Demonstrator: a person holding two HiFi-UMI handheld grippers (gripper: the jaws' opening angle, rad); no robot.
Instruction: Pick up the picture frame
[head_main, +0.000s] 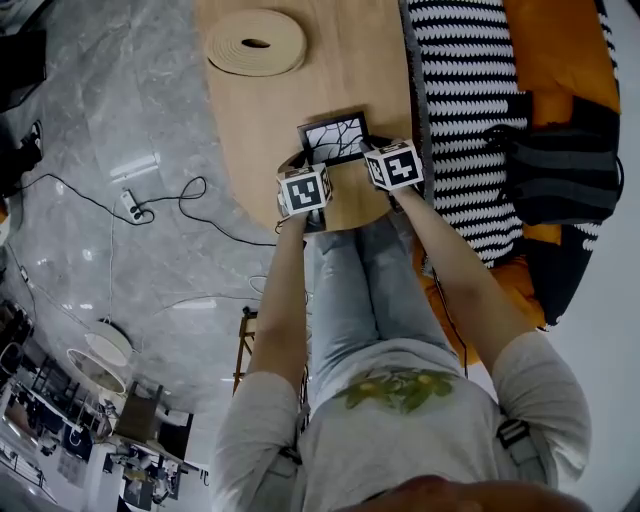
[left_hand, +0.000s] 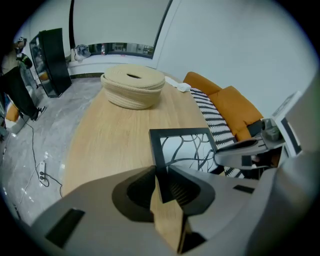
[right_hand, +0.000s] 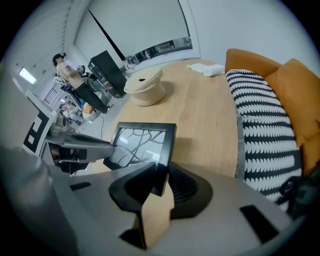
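A black picture frame (head_main: 333, 138) with a branch drawing hangs a little above the oval wooden table (head_main: 370, 60), held at both near corners. My left gripper (head_main: 303, 187) is shut on its left corner; in the left gripper view the frame's dark edge (left_hand: 159, 150) sits clamped between the pads. My right gripper (head_main: 393, 165) is shut on the right corner, and in the right gripper view the frame (right_hand: 145, 142) rises from between the jaws, its shadow falling on the wood behind it.
A round woven basket (head_main: 255, 42) stands at the table's far end. An orange sofa (head_main: 560, 60) with a black-and-white striped throw (head_main: 465, 110) runs along the right. Cables and a power strip (head_main: 132, 205) lie on the marble floor at left.
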